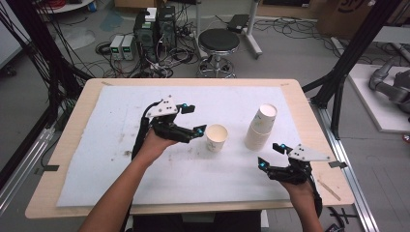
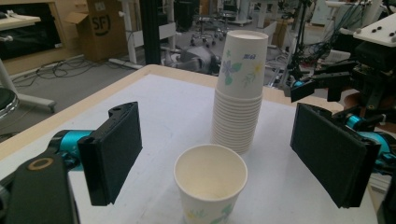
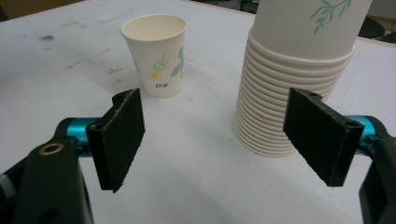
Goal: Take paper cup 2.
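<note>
Standing upright, a smooth tapered paper cup (image 1: 216, 137) beside ribbed cup stack (image 1: 260, 128).

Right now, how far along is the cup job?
Done: one single cup stands upright, apart from the stack of cups. In hand: nothing; the left tool is open around the single cup without touching it, and the right tool is open near the stack. Left: the stacked cups.

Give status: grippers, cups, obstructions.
Left hand-held gripper open, beside the single upright flower-printed white paper cup, not touching. Right hand-held gripper open, near the upside-down paper cup stack. Nothing between.
</note>
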Action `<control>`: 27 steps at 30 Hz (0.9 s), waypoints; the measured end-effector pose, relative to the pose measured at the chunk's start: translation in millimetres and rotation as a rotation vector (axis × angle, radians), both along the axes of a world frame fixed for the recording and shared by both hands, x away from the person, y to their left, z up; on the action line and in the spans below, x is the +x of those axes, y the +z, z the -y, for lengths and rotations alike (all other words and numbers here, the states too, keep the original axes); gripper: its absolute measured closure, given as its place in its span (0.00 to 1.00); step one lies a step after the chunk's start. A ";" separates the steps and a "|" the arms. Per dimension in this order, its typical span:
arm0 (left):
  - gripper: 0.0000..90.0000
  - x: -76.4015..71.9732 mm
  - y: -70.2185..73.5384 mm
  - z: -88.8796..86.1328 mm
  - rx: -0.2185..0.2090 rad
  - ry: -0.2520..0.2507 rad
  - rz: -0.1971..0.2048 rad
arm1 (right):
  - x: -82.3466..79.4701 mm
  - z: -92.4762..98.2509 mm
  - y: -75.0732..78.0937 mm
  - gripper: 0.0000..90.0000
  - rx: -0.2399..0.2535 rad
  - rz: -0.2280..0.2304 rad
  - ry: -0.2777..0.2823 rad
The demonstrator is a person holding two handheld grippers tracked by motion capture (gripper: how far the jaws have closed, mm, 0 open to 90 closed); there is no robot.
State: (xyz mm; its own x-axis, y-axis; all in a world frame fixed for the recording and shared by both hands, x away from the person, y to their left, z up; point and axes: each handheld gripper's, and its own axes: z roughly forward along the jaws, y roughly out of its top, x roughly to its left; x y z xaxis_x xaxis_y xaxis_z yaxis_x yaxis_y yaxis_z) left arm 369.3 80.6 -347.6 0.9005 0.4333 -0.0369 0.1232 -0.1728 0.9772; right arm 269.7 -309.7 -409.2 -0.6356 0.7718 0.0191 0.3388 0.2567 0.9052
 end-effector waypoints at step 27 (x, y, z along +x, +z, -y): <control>0.17 47.4 14.5 132.0 0.033 -0.159 -0.087 | 0.7 4.1 -1.0 0.24 0.023 -0.004 0.004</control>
